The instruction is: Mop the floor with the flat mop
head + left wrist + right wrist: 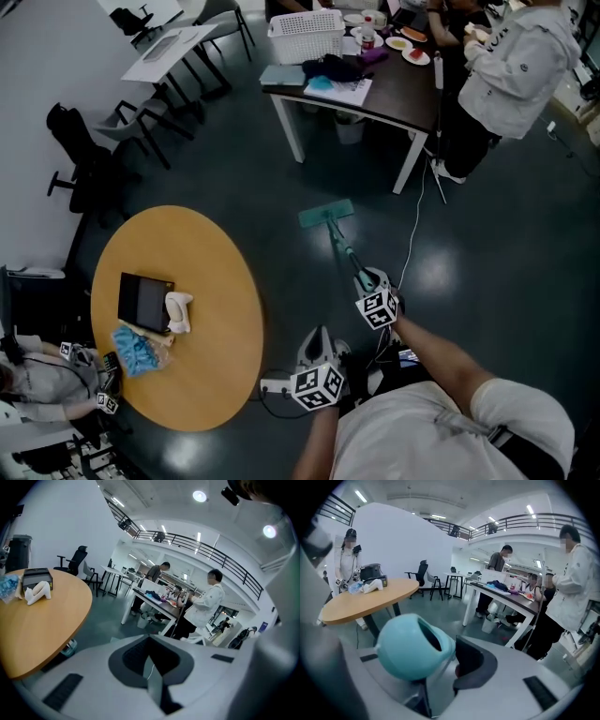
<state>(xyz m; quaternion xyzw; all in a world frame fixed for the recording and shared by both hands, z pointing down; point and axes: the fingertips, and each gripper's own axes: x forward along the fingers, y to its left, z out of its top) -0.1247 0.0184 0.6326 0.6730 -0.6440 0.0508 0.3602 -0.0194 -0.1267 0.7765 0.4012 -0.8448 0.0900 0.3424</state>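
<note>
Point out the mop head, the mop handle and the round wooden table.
mop head (326, 214): head view, middle of the teal pad on the floor.
mop handle (410, 648): right gripper view, its teal end cap.
round table (211, 309): head view, bare wooden top.

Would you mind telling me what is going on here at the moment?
A person is mopping the dark floor. The right claw is shut on the teal top end of the flat mop's handle; the mop head lies on the floor between the round wooden table and a dark table. The left claw is shut, empty, near the body.
</note>
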